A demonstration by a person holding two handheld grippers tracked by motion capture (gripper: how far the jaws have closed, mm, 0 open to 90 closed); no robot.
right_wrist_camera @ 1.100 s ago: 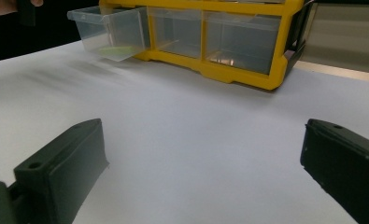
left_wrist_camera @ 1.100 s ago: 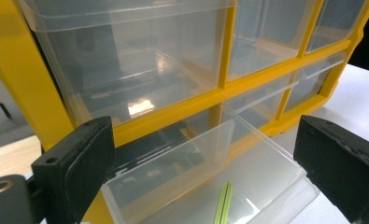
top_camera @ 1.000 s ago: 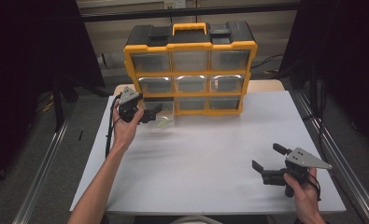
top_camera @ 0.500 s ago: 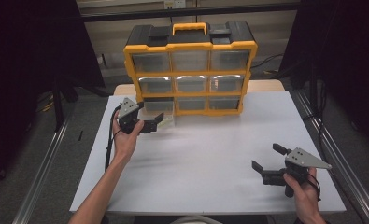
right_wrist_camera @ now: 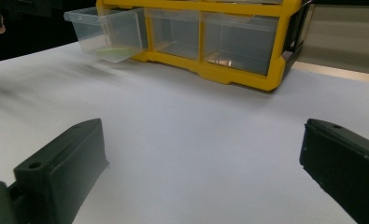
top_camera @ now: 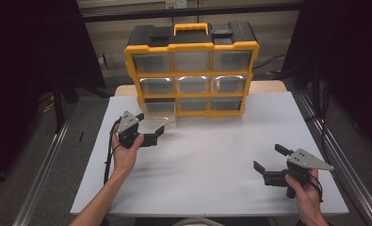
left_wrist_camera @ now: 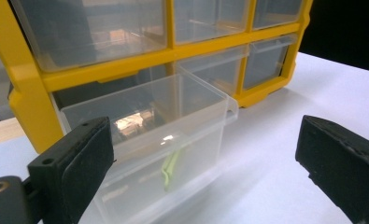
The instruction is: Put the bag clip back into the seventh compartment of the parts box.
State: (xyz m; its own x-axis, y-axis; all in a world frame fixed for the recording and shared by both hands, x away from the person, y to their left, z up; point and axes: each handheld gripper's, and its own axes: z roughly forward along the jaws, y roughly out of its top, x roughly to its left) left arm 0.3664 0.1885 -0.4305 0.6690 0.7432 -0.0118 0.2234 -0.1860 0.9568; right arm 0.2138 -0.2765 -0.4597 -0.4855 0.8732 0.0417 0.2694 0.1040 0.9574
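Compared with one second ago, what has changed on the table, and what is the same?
The left gripper moved back from the yellow organizer toward the person, and the clear bottom-left drawer came out with it. Now its fingers are open, just off the drawer. The right gripper stayed open at the near right of the table, and the other drawers stayed shut.

The white table lies beneath the left gripper and the right gripper and spans the gap between them. A metal rail runs along the grey floor outboard of the left gripper, and a second rail runs outboard of the right gripper. Black curtains hang well beyond the left gripper, and a wooden edge shows behind the table, far ahead of the right gripper.
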